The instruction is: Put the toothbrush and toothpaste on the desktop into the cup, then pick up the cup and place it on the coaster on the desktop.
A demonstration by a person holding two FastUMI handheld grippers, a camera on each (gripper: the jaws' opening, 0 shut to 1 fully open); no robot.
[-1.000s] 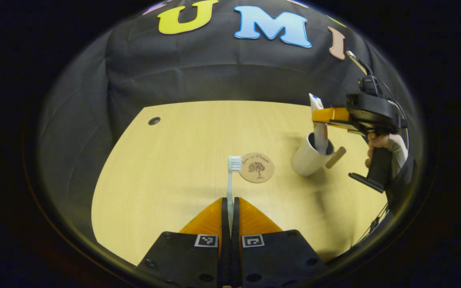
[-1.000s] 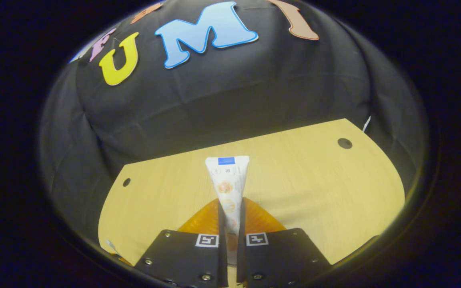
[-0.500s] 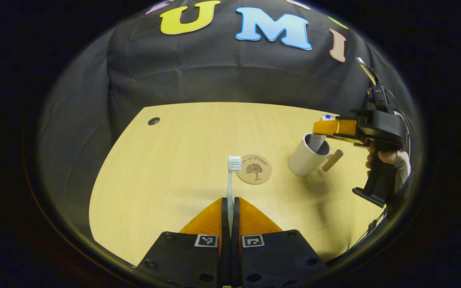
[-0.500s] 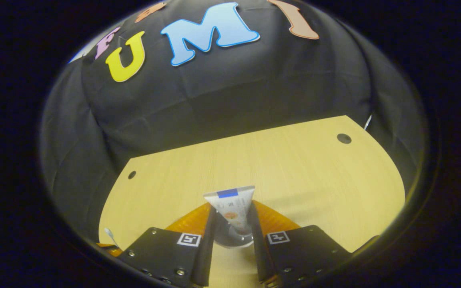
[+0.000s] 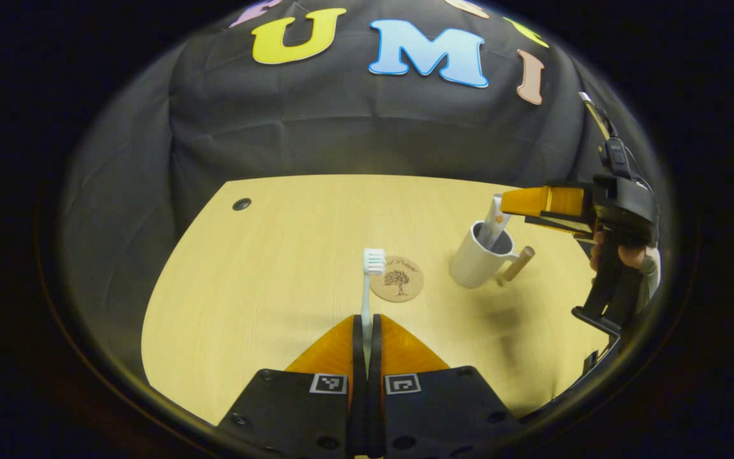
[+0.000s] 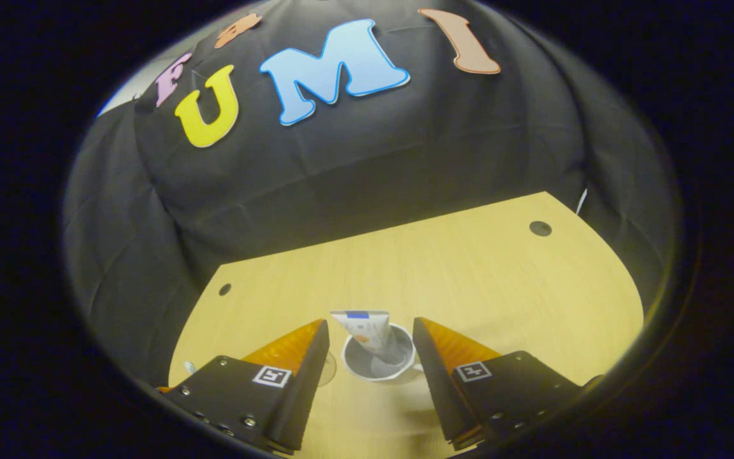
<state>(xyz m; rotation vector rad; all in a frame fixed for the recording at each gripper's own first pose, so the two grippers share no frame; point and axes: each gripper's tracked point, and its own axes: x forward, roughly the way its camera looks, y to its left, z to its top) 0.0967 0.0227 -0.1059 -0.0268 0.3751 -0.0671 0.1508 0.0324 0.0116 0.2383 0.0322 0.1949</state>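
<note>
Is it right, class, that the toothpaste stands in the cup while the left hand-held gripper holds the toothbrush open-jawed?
Not quite. In the left gripper view the left hand-held gripper is shut on the toothbrush. The toothpaste does stand in the cup.

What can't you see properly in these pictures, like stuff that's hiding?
- Lower end of the toothpaste: inside the cup, hidden by its wall, in both views.
- Toothbrush handle: left gripper view, swallowed between the shut left gripper fingers.
- Coaster lettering: left gripper view, too small to read.
- The person's hand: left gripper view, mostly behind the right gripper body.
</note>
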